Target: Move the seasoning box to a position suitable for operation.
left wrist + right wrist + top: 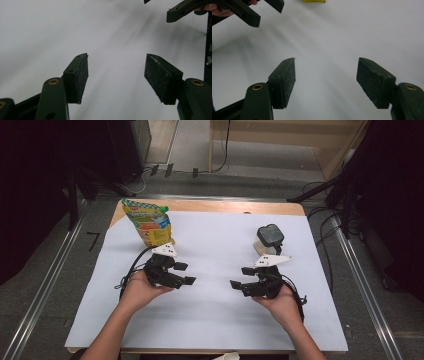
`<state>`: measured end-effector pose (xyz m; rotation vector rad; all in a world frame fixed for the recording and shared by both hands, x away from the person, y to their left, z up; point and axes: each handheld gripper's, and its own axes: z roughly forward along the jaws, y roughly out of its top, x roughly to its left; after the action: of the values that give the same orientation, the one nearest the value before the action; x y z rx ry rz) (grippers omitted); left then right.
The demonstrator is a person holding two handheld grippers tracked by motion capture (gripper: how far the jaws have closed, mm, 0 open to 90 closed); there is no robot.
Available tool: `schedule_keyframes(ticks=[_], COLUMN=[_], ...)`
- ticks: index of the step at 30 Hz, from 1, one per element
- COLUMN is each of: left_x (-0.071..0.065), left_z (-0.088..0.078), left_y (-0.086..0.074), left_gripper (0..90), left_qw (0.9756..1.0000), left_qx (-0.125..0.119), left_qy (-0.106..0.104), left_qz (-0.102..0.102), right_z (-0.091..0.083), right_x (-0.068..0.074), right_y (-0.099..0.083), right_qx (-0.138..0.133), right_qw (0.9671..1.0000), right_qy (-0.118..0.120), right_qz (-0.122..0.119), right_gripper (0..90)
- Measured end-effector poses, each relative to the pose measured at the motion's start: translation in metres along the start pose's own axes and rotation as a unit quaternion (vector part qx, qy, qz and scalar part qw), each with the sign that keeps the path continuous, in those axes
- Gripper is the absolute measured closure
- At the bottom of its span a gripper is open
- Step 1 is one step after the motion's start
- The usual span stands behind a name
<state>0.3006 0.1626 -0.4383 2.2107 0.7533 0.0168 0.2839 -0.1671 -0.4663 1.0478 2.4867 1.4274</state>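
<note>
Both grippers hover over a white sheet that covers the table, each held in one of the person's hands. My left gripper points right and my right gripper points left, tips facing across a gap. In the left gripper view my left gripper stands open with only white sheet between its pads. My right gripper is likewise open and empty in its own view. A yellow-green snack bag stands behind the left hand. A dark rounded object on a white base sits behind the right hand.
The wooden table edge shows at the far side. Metal rails run along the floor on both sides, with cables at the right. The bag's yellow bottom edge shows at the top of the right gripper view.
</note>
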Motion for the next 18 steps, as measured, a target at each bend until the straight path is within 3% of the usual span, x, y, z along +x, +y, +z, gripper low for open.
schedule_keyframes(ticks=[18], left_x=[-0.001], left_z=[-0.003], left_y=[0.000], left_gripper=[36.6], left_qw=[1.0000], left_qx=[0.000], left_qy=[0.003], left_qz=[0.006], right_z=[-0.011], right_x=[-0.005], right_y=[0.001], right_qx=[-0.003], right_qw=[0.9999], right_qy=[-0.017], right_qz=[0.002], right_gripper=[35.5])
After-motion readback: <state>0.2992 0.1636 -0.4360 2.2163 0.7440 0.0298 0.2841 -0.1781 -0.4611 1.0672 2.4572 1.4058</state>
